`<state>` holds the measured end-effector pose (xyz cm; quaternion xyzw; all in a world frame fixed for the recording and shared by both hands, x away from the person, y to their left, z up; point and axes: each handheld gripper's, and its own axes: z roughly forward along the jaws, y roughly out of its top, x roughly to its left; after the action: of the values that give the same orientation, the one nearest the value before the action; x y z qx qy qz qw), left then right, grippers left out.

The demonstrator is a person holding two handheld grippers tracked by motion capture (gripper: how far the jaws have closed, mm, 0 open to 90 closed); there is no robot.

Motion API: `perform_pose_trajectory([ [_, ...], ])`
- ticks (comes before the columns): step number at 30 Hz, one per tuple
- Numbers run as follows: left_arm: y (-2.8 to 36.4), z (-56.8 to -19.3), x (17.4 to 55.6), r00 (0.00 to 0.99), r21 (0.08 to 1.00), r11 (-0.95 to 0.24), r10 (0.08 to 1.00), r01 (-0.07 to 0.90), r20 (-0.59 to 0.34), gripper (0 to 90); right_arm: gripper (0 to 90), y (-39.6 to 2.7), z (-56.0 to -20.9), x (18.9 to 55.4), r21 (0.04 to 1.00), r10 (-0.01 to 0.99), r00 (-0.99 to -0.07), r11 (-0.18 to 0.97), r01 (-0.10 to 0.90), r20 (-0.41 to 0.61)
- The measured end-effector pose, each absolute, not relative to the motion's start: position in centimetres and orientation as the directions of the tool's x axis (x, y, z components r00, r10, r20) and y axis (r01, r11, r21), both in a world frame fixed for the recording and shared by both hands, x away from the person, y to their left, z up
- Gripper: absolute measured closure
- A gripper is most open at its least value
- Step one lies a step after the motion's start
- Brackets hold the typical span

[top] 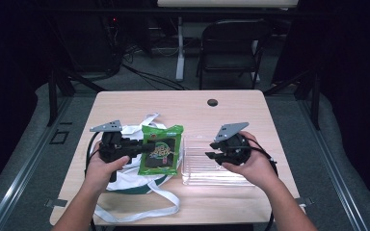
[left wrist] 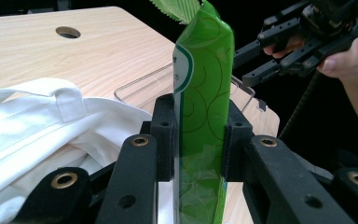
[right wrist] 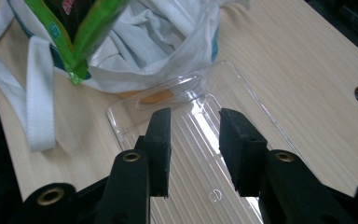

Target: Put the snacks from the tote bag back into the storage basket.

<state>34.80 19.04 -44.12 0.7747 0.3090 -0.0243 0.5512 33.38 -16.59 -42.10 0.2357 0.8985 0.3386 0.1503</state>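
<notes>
Clamping the green snack packet [left wrist: 204, 93] edge-on, the left gripper [top: 144, 147] is holding it over the white tote bag [top: 130, 180], long axis pointing away along the jaws. The right gripper [top: 211, 149] is hovering with jaws apart and empty above the clear plastic tray [right wrist: 242, 116], just to the packet's right, so the left hand is plainly nearer.

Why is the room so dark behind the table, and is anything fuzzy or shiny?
High view: light falls on the table, the room behind stays dark, the clear tray glints. Left gripper view: the green packet looks sharp, its top edge blurry. Right gripper view: small glints on the tray's ridges.
</notes>
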Motion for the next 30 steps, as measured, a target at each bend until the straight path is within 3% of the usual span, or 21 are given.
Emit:
perform_pose_trajectory([
  [22,18.7,-44.4,34.8,0.811,0.837,-0.202,0.44,0.509,-0.386,72.2,60.1,-12.3,-37.5,35.3,0.618,0.366,-0.925,0.753,0.228,-0.104],
  [30,18.5,-44.2,34.6,0.818,0.841,-0.205,0.428,0.501,-0.383,72.2,53.9,-11.5,-36.2,35.4,0.622,0.334,-0.934,0.76,0.186,-0.13],
])
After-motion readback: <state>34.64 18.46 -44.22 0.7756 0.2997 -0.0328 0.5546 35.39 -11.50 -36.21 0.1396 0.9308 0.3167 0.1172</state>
